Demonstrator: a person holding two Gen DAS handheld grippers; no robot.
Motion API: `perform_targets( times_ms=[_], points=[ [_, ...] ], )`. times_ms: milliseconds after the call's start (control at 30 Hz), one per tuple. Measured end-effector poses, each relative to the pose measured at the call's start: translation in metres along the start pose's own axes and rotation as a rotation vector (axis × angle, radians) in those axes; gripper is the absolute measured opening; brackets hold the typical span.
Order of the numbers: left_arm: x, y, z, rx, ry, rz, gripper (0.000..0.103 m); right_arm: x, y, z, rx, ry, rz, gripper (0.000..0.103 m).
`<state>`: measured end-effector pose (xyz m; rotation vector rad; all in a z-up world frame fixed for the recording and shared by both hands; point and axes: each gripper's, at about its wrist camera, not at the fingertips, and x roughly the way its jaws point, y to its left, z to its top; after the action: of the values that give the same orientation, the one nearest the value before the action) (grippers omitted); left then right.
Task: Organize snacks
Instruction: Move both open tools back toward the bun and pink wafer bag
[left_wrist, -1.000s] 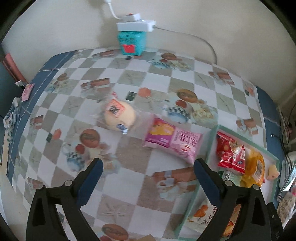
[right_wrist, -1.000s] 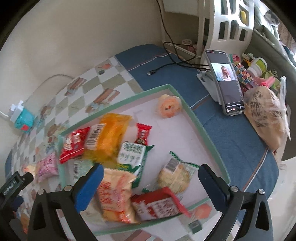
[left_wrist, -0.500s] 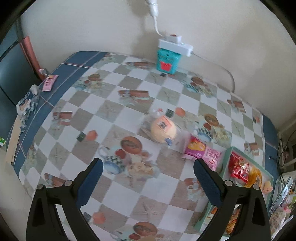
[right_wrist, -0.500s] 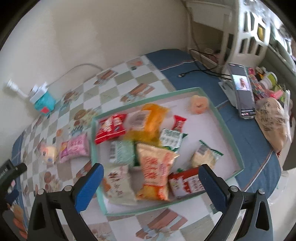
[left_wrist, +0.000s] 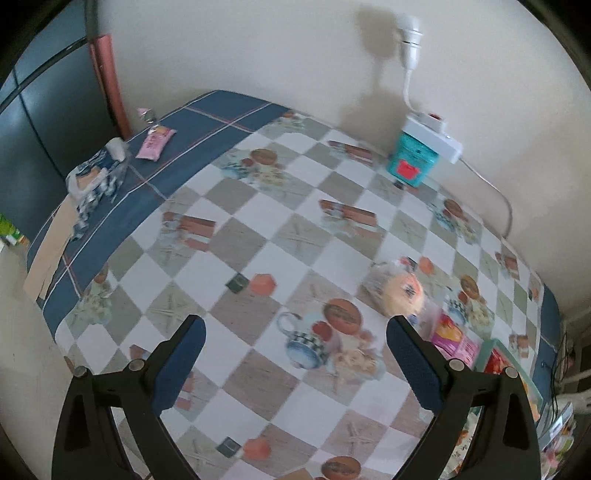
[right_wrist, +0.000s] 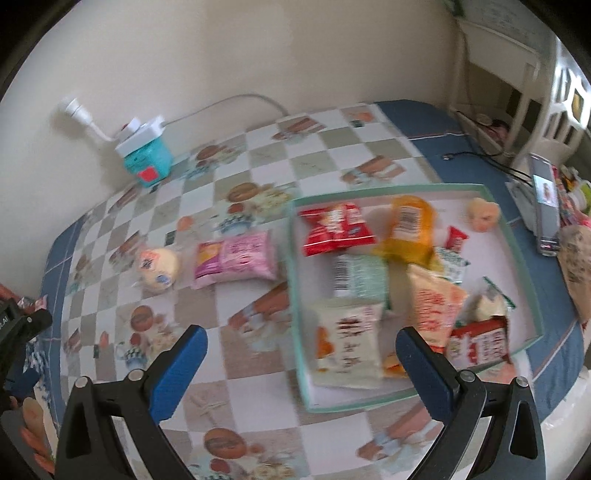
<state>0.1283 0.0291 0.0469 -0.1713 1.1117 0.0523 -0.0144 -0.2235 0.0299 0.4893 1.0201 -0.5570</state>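
A cream wall backs a desk (left_wrist: 258, 254) spread with a checked cloth printed with cups and pastries, blue along its edges. Low in the left wrist frame the left tool (left_wrist: 295, 343) hangs above bare cloth, its blue pads spread wide and gripping nothing. Low in the right wrist frame the right tool (right_wrist: 301, 350) is likewise spread wide and empty, above the near rim of a shallow green-edged tray (right_wrist: 293, 295). The tray, filling the centre right of that frame, holds a heap of snack packets: a white one (right_wrist: 347, 343) nearest, a red one (right_wrist: 336, 229) and an orange one (right_wrist: 408, 225) further back. Left of the tray, on the cloth, lies a pink packet (right_wrist: 236, 258), and just beside it a round wrapped bun (right_wrist: 159, 267). Furthest away, upper left against the wall, a teal box (right_wrist: 147, 162) carries a white power strip (right_wrist: 142, 134). At the right edge a phone (right_wrist: 545, 203) stands propped
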Motion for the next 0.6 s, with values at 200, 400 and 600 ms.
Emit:
perform_targets(
  times_ms=[200,400,600],
  points=[
    [0.006,0.022,0.008,-0.047,0.009,0.0,0.098,0.008,0.024,-0.007,-0.036,0.019,0.015,0.103],
    [0.021,0.033,0.012,-0.069,0.041,0.01,0.098,0.022,0.037,-0.008,-0.06,0.039,-0.007,0.103],
    [0.042,0.029,0.013,-0.069,0.09,0.008,0.098,0.037,0.043,-0.005,-0.08,0.046,-0.03,0.103]
  ],
)
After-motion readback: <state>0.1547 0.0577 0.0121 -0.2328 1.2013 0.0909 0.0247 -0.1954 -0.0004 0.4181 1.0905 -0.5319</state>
